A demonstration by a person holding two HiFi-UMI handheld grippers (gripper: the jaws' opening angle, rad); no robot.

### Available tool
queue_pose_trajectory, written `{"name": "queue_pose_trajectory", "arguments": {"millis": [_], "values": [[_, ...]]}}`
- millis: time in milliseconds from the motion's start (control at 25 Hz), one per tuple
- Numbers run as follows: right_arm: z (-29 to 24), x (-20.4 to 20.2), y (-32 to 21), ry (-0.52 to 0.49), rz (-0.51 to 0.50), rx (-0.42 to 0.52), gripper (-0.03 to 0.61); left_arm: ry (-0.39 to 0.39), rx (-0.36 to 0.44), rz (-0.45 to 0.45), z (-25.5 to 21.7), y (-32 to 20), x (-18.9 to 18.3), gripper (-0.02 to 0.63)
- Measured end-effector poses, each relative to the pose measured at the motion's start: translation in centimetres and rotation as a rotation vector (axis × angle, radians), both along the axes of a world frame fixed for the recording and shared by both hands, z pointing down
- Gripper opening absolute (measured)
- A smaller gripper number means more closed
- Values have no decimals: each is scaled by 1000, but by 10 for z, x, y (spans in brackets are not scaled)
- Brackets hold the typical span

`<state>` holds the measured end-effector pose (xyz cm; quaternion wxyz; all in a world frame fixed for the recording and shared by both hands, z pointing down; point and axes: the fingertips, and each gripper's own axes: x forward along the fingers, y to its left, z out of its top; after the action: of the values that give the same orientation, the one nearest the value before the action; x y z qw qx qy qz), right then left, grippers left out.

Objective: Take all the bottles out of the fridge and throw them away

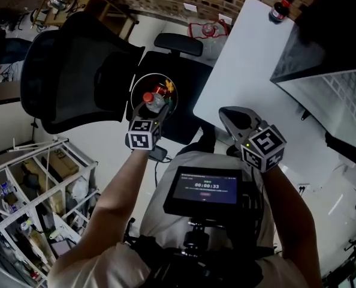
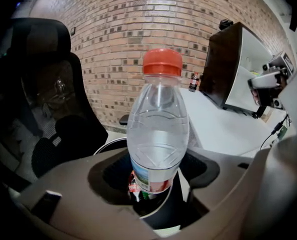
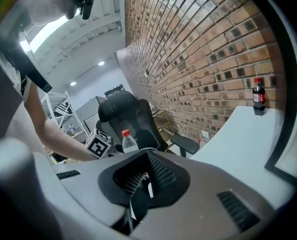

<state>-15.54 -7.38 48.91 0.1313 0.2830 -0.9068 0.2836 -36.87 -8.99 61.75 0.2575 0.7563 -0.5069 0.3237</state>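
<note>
Clamped in the left gripper [image 1: 149, 117], low on the body at the label band: a clear plastic bottle [image 2: 157, 134]. Stood close to upright there, long axis near vertical, orange-red cap [image 2: 162, 62] uppermost and base pointing down. Hung over the mouth of a round bin [image 1: 139, 78] on the floor, just beside a black office chair [image 1: 70, 71]. Contained red- and yellow-marked items, too small to identify. Closed with tips together and nothing between the jaws: the right gripper [image 1: 227, 114]. Hovered beside the near corner of the white worktop [image 1: 250, 59], well apart from the bin. Carried, at the far end, a dark bottle [image 1: 278, 9] with a red cap, likewise upright.
</note>
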Motion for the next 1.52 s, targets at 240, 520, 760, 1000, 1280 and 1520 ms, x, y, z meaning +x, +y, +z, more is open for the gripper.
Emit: {"name": "queue_pose_trajectory", "arguments": {"millis": [240, 520, 760, 1000, 1280, 1520], "values": [[8, -20, -4, 10, 7, -31, 2, -33, -117, 58, 42, -16, -28, 298], [19, -12, -5, 51, 44, -72, 2, -119, -329, 79, 106, -29, -56, 298], [33, -5, 1, 73, 62, -118, 2, -158, -510, 51, 149, -8, -71, 298], [51, -2, 4, 97, 80, -161, 2, -107, -625, 72, 186, -3, -63, 298], [61, -9, 20, 123, 74, -222, 2, -135, -875, 77, 222, 20, -72, 299], [65, -4, 31, 151, 73, -265, 2, -140, -957, 86, 245, 30, -69, 307]]}}
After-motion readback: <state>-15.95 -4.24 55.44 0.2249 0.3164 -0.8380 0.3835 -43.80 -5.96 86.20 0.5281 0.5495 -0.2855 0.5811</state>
